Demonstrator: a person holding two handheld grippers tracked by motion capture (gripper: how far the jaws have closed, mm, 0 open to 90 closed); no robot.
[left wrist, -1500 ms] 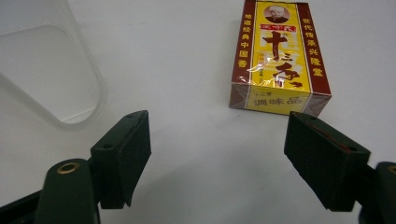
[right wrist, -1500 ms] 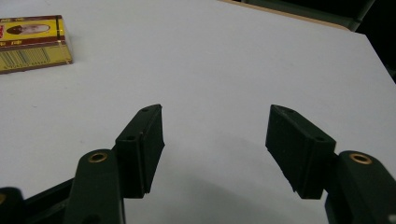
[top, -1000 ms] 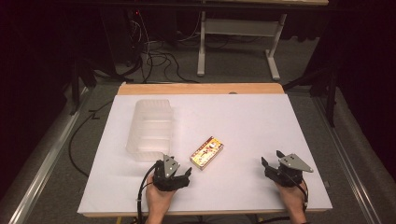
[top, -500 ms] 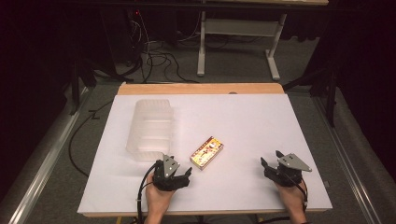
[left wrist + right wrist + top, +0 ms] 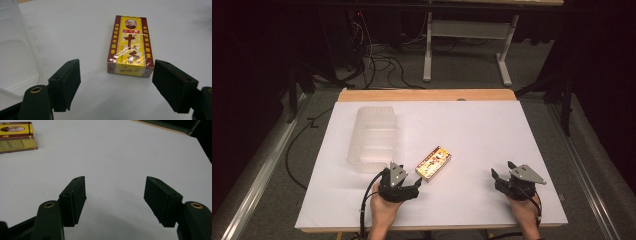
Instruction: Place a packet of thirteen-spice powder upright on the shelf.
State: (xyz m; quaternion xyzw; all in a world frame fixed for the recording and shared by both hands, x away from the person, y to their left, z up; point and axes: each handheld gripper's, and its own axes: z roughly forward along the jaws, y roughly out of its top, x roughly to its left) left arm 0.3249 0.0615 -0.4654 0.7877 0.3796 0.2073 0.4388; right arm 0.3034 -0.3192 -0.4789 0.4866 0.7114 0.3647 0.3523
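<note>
The yellow box point(image 5: 130, 47) lies flat on the white counter point(image 5: 492, 130), just ahead of the left gripper point(image 5: 116, 82), whose jaws have just been closing a touch yet stand wide, not touching it. A clear plastic tub point(image 5: 373, 137) sits beside. The right gripper point(image 5: 115, 200) is well apart, jaws wide, holding nothing.

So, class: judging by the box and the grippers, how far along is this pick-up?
Nothing looks done: the yellow box lies flat on the white table. In hand: the left gripper is open just short of it. Left: grasp and move it. The right gripper is open, empty.
</note>
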